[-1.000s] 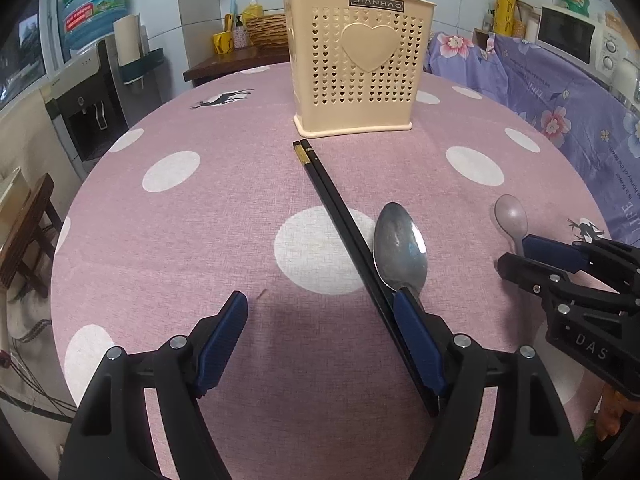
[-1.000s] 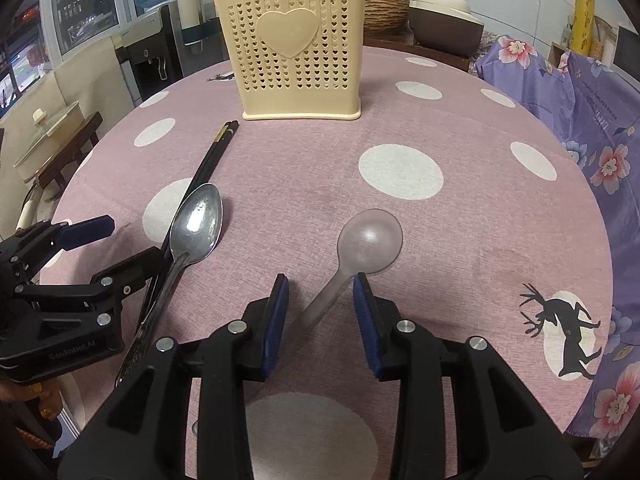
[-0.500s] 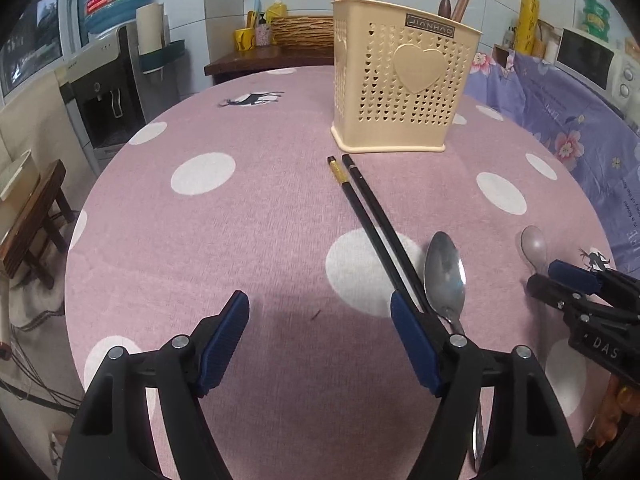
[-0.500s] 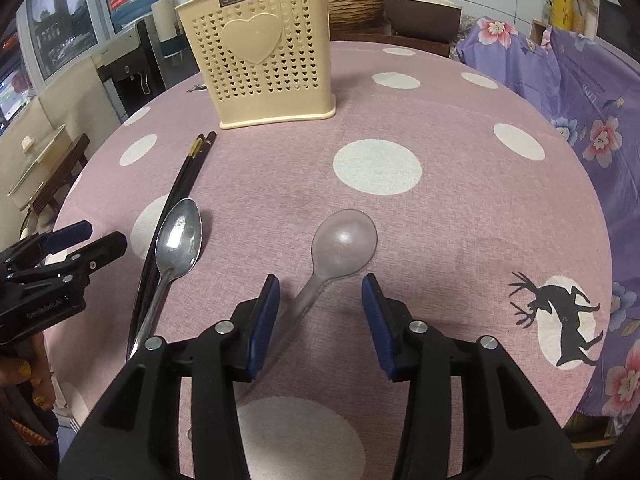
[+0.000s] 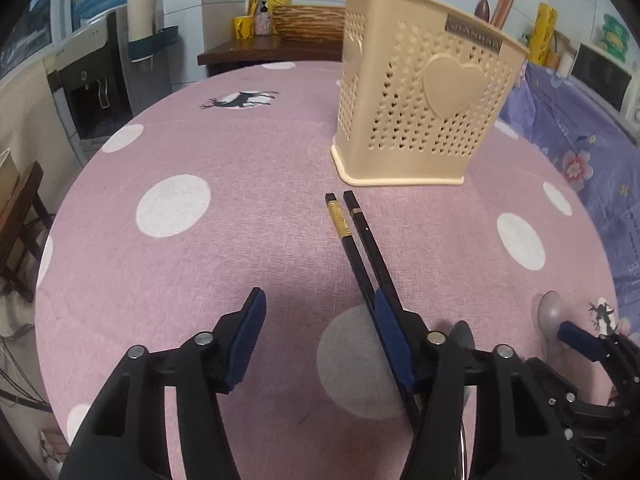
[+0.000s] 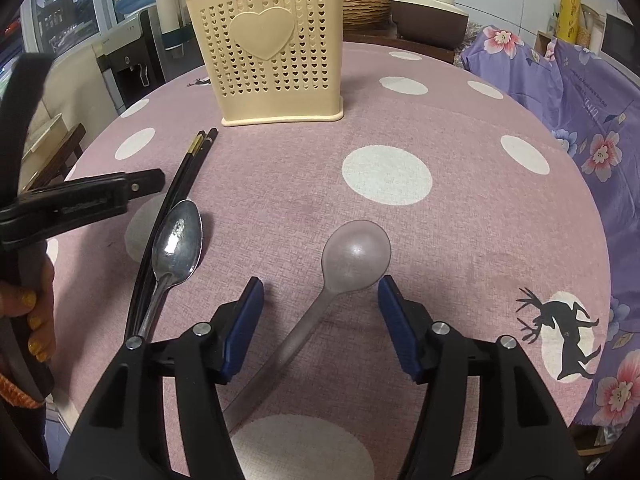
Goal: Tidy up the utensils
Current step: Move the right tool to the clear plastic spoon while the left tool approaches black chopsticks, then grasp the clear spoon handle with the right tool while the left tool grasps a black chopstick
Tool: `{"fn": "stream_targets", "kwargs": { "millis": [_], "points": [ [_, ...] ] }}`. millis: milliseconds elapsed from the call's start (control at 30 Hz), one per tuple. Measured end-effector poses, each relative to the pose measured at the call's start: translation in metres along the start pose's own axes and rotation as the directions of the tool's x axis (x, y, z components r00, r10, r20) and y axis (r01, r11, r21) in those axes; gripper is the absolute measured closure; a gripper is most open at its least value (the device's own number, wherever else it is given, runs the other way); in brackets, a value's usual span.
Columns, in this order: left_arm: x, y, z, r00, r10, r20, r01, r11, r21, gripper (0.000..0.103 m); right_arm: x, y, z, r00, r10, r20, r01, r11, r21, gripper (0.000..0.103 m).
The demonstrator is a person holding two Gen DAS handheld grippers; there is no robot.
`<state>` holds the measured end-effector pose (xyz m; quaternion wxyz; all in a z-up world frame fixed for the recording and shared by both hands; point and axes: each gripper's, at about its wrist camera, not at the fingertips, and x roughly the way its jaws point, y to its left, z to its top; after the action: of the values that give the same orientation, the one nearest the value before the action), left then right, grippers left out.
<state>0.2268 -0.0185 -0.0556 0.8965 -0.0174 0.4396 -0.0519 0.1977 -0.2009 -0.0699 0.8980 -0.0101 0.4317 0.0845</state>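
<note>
Two grippers have shifted: the right gripper [image 6: 320,320], earlier narrow around the translucent plastic spoon [image 6: 352,258] lying on the pink polka-dot surface [image 6: 460,240], is opening, grasping nothing; the left gripper [image 5: 318,340], now beside the black chopsticks [image 5: 360,244], is closing, empty.

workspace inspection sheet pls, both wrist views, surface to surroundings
surface: round table, pink dotted cloth.
job's things: beige holder upright, wooden utensils inside; black chopsticks, metal spoon and clear spoon lying flat.
clutter: nothing seen.
grippers: left gripper closing, nothing between pads, chopsticks beside one pad; right gripper opening, straddling clear spoon's handle, untouched.
cables: nothing seen on table.
surroundings: water dispenser, floral purple cover, wicker basket.
</note>
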Motion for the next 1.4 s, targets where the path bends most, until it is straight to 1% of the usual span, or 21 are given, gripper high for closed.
{"fn": "stream_targets", "kwargs": {
  "millis": [33,133,167,267,333,467,600,667,700,733,833,900,967,1033,1100,1233,1267,1300,1333,1367,1400],
  "points": [
    [0.004,-0.002,0.0,1.0,-0.016,-0.014,0.016,1.0,-0.006,0.05,0.0,0.0,0.0,1.0,-0.001,0.0,0.001,1.0,0.0,0.043],
    [0.005,-0.007,0.0,1.0,0.012,0.0,-0.012,1.0,0.023,0.052,0.001,-0.001,0.001,1.0,-0.017,-0.003,0.017,1.0,-0.004,0.043],
    [0.005,-0.008,-0.001,1.0,0.011,0.003,-0.011,0.999,0.031,0.053,0.001,-0.002,0.001,1.0,-0.026,-0.004,0.026,1.0,-0.004,0.043],
    [0.006,-0.005,0.001,1.0,0.002,0.002,-0.003,0.999,0.042,0.064,0.002,-0.005,0.001,0.999,-0.043,-0.005,0.043,0.999,-0.001,0.043],
    [0.009,-0.004,0.005,1.0,0.018,-0.004,-0.017,0.999,0.049,0.071,0.003,-0.007,0.004,0.999,-0.049,-0.008,0.049,0.999,-0.001,0.043],
    [0.019,-0.008,0.017,0.999,0.044,-0.024,-0.041,0.994,0.098,0.071,0.009,-0.007,0.011,0.999,-0.047,-0.008,0.047,0.999,-0.001,0.045],
    [0.023,-0.01,0.022,0.999,0.032,-0.025,-0.03,0.994,0.107,0.071,0.016,-0.003,0.02,0.999,-0.038,-0.007,0.038,0.999,-0.013,0.052],
    [0.025,-0.01,0.025,0.999,0.034,-0.019,-0.032,0.994,0.107,0.077,0.018,-0.001,0.024,0.999,-0.032,-0.008,0.032,0.999,-0.017,0.06],
    [0.026,-0.009,0.027,0.999,0.036,-0.017,-0.034,0.994,0.107,0.084,0.02,0.002,0.027,1.0,-0.023,-0.005,0.023,0.999,-0.025,0.066],
    [0.027,-0.008,0.029,0.999,0.033,-0.017,-0.031,0.994,0.104,0.089,0.021,0.004,0.029,1.0,-0.01,-0.004,0.009,0.999,-0.034,0.066],
    [0.027,-0.006,0.031,1.0,0.006,-0.027,-0.004,0.995,0.102,0.09,0.027,0.012,0.037,1.0,0.016,-0.009,-0.017,0.997,-0.075,0.066],
    [0.027,-0.006,0.031,1.0,0.0,-0.026,0.003,0.993,0.115,0.091,0.029,0.018,0.04,0.999,0.034,-0.009,-0.035,0.995,-0.092,0.066],
    [0.027,-0.005,0.03,1.0,0.001,-0.023,0.002,0.991,0.132,0.091,0.03,0.022,0.041,1.0,0.026,-0.016,-0.027,0.994,-0.107,0.065],
    [0.026,-0.002,0.03,1.0,0.006,-0.029,-0.002,0.992,0.125,0.09,0.031,0.021,0.042,0.999,0.04,-0.026,-0.042,0.995,-0.087,0.052],
    [0.026,0.002,0.031,0.999,0.005,-0.037,-0.001,0.996,0.095,0.09,0.03,0.022,0.04,1.0,0.016,-0.027,-0.018,0.997,-0.079,0.052],
    [0.026,0.001,0.031,0.999,0.022,-0.036,-0.019,0.996,0.089,0.088,0.027,0.024,0.035,1.0,-0.003,-0.026,0.001,0.998,-0.061,0.052],
    [0.025,0.0,0.03,0.999,0.026,-0.037,-0.023,0.996,0.083,0.086,0.026,0.023,0.034,1.0,-0.006,-0.024,0.004,0.998,-0.055,0.052],
    [0.025,0.0,0.03,0.999,0.024,-0.039,-0.021,0.997,0.074,0.077,0.026,0.023,0.034,1.0,-0.01,-0.022,0.009,0.999,-0.045,0.052],
    [0.025,0.0,0.03,0.999,0.024,-0.04,-0.021,0.998,0.067,0.065,0.026,0.023,0.033,1.0,-0.014,-0.018,0.013,0.999,-0.036,0.052],
    [0.025,0.0,0.03,0.999,0.027,-0.039,-0.024,0.998,0.058,0.063,0.026,0.024,0.033,1.0,-0.02,-0.015,0.02,0.999,-0.033,0.052],
    [0.026,-0.002,0.03,0.999,0.037,-0.033,-0.035,0.998,0.058,0.063,0.027,0.025,0.034,1.0,-0.024,-0.011,0.024,0.999,-0.035,0.052]
  ]
}}
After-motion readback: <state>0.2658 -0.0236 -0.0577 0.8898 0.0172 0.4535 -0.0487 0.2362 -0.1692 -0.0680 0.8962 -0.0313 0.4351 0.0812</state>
